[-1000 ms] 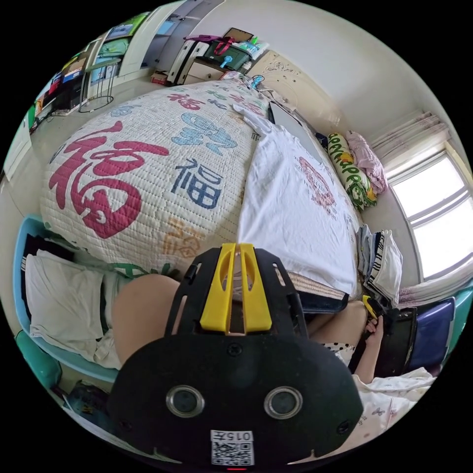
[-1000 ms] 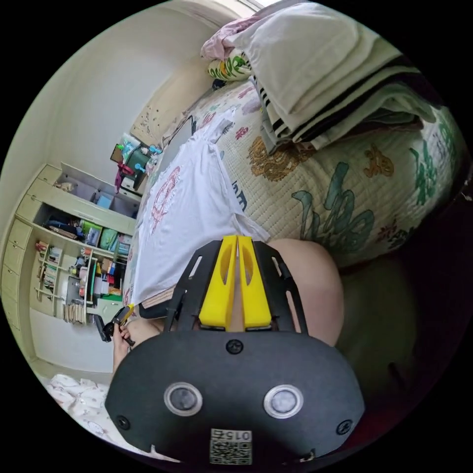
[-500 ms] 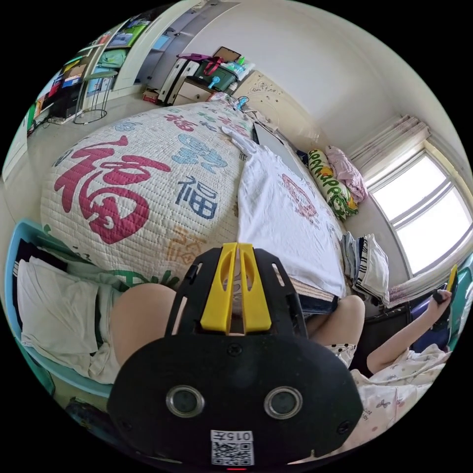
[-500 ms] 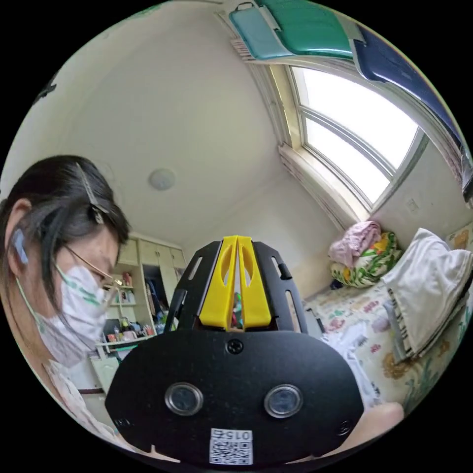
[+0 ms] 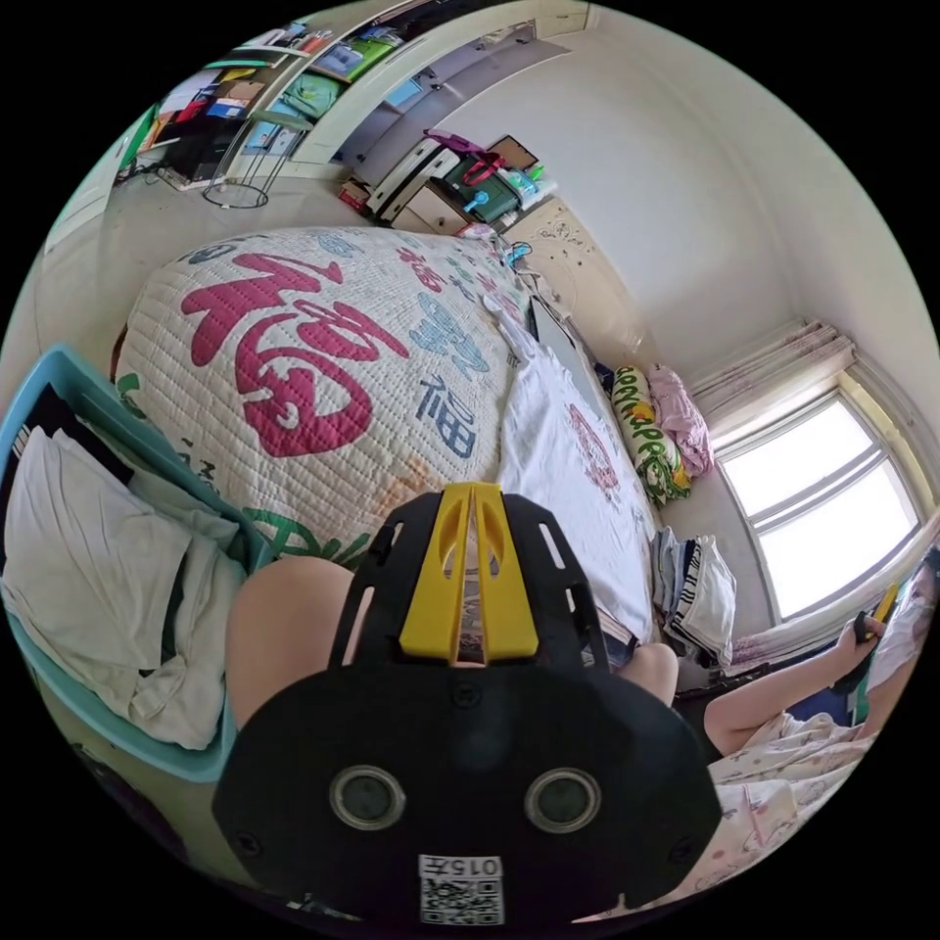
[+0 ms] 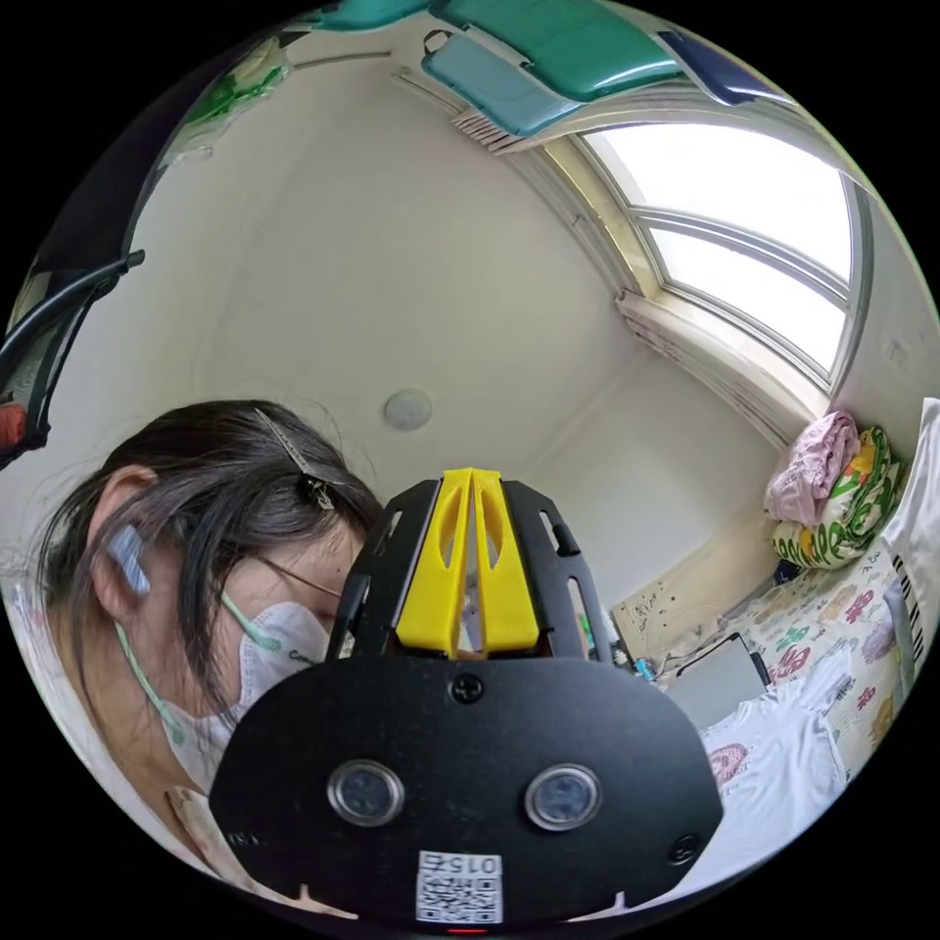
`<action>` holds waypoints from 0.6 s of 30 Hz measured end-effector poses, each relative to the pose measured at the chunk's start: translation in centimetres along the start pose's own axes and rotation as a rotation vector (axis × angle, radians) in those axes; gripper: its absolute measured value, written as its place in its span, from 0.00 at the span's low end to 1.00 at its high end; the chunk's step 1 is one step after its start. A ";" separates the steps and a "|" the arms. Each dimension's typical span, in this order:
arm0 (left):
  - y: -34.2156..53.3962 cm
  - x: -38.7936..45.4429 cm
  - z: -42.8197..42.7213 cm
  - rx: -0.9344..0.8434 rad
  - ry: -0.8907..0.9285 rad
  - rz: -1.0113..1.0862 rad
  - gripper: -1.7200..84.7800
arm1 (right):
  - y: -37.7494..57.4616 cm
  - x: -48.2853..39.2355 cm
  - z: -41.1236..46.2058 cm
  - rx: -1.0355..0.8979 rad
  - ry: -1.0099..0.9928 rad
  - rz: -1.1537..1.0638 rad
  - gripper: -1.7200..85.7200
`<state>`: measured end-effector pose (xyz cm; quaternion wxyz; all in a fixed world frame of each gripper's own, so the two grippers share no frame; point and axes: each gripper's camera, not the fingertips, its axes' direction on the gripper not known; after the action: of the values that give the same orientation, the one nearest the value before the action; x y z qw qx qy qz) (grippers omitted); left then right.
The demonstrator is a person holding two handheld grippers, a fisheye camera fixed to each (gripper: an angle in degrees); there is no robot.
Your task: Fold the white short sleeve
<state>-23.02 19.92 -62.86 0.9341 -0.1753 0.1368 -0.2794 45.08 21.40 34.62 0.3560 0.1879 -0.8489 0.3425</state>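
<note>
Since a second earlier, the right gripper had swung up off the bed to aim at the ceiling and window, with the person's head at the lower left of its view; the left gripper had tipped so that the bed slid toward the upper left of its frame. Both pairs of yellow jaws stood closed together with nothing between them.

Folding had not begun, by my reading. The white short sleeve lay spread flat, print side up, along the right-hand part of the quilted bedspread, right of centre in the left gripper view; in the right gripper view it showed at the lower right. The next move would call for both grippers to come down to the shirt's edge and open on a hem or sleeve, thin cloth that must be pinched without catching the quilt beneath.

The shirt looked soft, thin and smooth, with a faded pink print. The bedspread was padded, stitched in small squares, with bold red and blue characters. A stack of folded clothes sat beyond the shirt, and a blue plastic basket of crumpled pale garments stood at the left.
</note>
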 end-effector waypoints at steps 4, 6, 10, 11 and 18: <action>1.0 -0.8 1.1 -0.007 -0.027 0.014 0.01 | -1.0 -0.5 3.3 -0.037 -0.049 0.012 0.01; 1.5 -1.0 1.7 -0.016 -0.051 0.023 0.01 | -1.4 0.0 4.4 -0.026 -0.051 0.017 0.01; 3.0 -1.5 3.5 -0.048 -0.108 0.056 0.01 | -2.8 2.0 7.6 -0.002 -0.048 0.016 0.01; 3.6 -1.6 3.8 -0.049 -0.118 0.077 0.02 | -3.3 3.0 8.6 0.000 -0.045 0.013 0.01; 6.8 -1.6 2.5 0.097 -0.141 0.186 0.05 | -5.8 13.5 15.9 -0.027 0.111 -0.005 0.02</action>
<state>-20.21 26.84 -63.10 0.9706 -0.1358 0.0729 -0.1846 31.71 5.00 38.96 0.4059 0.1662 -0.8318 0.3401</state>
